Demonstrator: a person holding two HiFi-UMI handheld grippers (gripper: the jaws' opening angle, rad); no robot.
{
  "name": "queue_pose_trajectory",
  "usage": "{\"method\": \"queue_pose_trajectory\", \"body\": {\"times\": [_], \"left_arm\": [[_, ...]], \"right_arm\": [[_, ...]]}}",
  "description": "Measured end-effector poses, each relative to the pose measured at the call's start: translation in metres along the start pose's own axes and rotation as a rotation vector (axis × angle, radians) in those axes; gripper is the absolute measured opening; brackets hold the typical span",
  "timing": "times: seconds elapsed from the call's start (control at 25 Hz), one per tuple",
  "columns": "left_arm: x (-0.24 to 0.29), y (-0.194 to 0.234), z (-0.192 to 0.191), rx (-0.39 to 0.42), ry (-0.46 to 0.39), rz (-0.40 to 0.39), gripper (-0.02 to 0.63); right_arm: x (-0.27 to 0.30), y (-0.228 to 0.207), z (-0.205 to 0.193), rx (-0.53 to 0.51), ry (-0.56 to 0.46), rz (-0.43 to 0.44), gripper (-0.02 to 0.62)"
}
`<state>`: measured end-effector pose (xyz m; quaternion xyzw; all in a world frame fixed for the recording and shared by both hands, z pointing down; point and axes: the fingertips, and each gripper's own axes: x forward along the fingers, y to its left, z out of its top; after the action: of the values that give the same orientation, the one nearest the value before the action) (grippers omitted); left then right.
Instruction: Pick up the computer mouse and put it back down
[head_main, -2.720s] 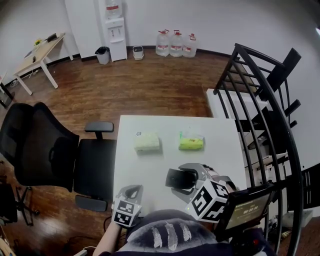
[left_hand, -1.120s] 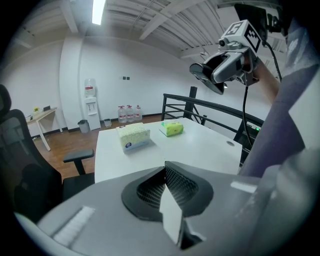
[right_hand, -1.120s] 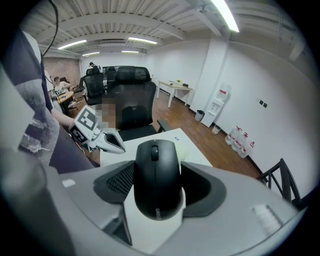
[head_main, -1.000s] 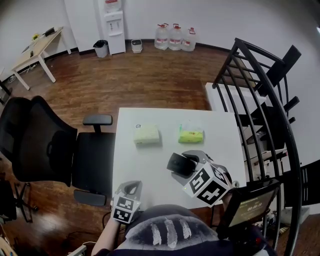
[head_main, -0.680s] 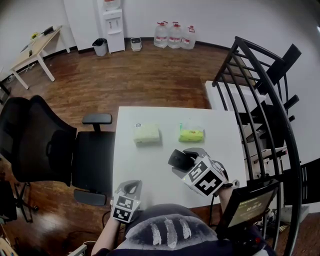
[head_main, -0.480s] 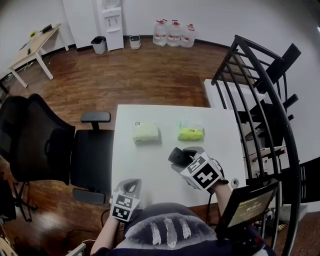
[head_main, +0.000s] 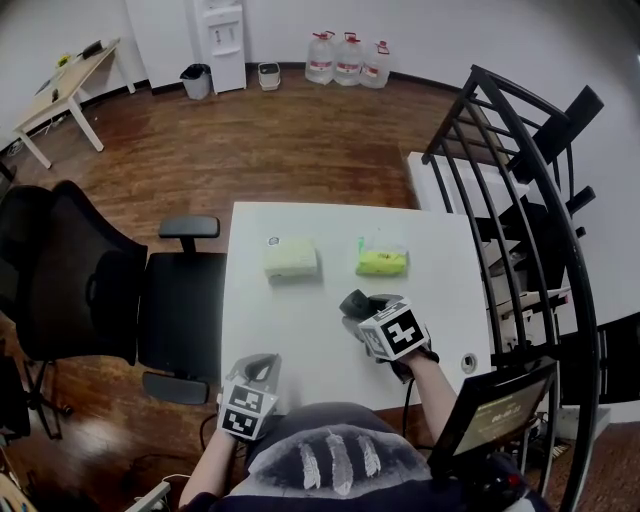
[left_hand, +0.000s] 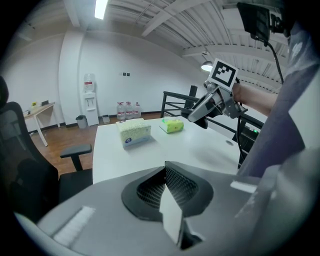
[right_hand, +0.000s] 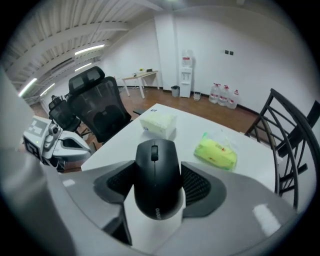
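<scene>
Gripping a black computer mouse (right_hand: 156, 172) by its flanks between the right gripper's (head_main: 362, 312) fingers (right_hand: 200, 186), scroll wheel pointing away, over the white desk's (head_main: 300, 330) right half. Holding the left gripper (left_hand: 165, 192) at the near left corner, fingers pressed together on nothing. Toward the far edge: pale tissue pack (head_main: 291, 259), green pack (head_main: 382, 262). Beyond the left edge: office chair (head_main: 130, 310), wooden floor (head_main: 300, 140), water bottles (head_main: 345, 58).

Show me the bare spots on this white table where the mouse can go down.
The widest bare patch of the table lies between the pale tissue pack, the left tongs and the mouse in the right tongs. A narrower gap separates the tissue pack from the green pack. That far row is busiest.
</scene>
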<state>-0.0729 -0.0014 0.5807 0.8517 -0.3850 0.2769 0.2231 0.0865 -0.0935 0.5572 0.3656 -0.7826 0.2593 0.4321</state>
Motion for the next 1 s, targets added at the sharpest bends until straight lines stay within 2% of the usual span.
{"method": "queue_pose_trajectory", "body": {"times": [0.12, 0.32, 0.64, 1.0], "left_arm": [[-0.001, 0.000, -0.001, 0.003, 0.004, 0.001, 0.015], [-0.003, 0.003, -0.003, 0.006, 0.009, 0.003, 0.015], [-0.006, 0.012, -0.011, -0.004, 0.025, 0.006, 0.015], [-0.006, 0.019, -0.015, -0.018, 0.041, 0.011, 0.017]], "right_arm": [[0.020, -0.011, -0.015, 0.073, 0.030, -0.013, 0.295], [0.052, -0.026, -0.049, 0.130, 0.128, -0.062, 0.295], [0.084, -0.031, -0.069, 0.257, 0.166, -0.065, 0.295], [0.106, -0.033, -0.081, 0.273, 0.236, -0.070, 0.295]]}}
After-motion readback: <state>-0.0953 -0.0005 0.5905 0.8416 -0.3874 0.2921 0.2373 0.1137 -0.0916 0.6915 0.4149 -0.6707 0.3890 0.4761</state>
